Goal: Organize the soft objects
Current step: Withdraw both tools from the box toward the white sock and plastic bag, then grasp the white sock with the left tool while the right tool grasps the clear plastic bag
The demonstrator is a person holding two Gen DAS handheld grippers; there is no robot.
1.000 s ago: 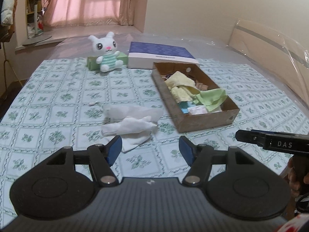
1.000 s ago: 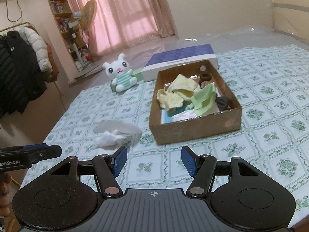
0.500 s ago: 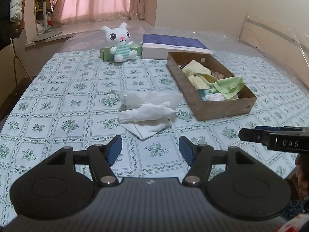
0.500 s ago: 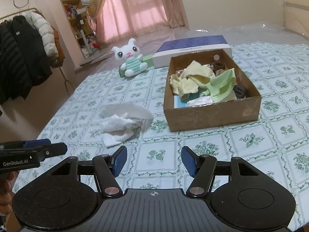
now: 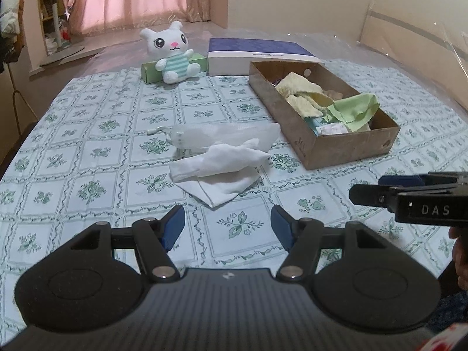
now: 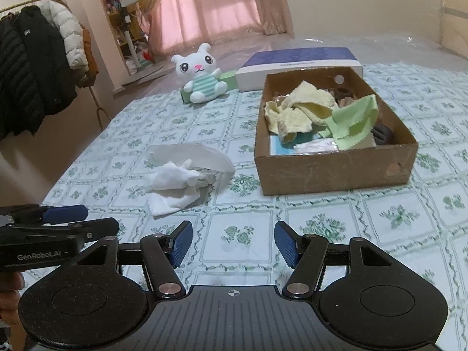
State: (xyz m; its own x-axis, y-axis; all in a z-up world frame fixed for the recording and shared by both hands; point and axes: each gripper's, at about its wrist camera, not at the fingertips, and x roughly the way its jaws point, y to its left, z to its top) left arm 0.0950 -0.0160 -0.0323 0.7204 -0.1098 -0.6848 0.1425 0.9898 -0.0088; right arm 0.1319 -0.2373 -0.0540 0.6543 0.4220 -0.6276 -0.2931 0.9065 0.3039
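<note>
With both the left tongs and right tongs wide and empty, a shallow pinch could snag only the white cloth's top fold, letting it unravel short of the cardboard box.

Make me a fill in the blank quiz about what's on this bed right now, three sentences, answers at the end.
1. The crumpled white cloth lies on the bedspread, outside the ____ box.
2. The light green cloth lies inside the cardboard box, next to a pale ____ towel.
3. The left gripper and right gripper both have their jaws ____, holding nothing.
4. The plush bunny wears a green-and-white ____ shirt.

Missing words: cardboard; yellow; open; striped
</note>
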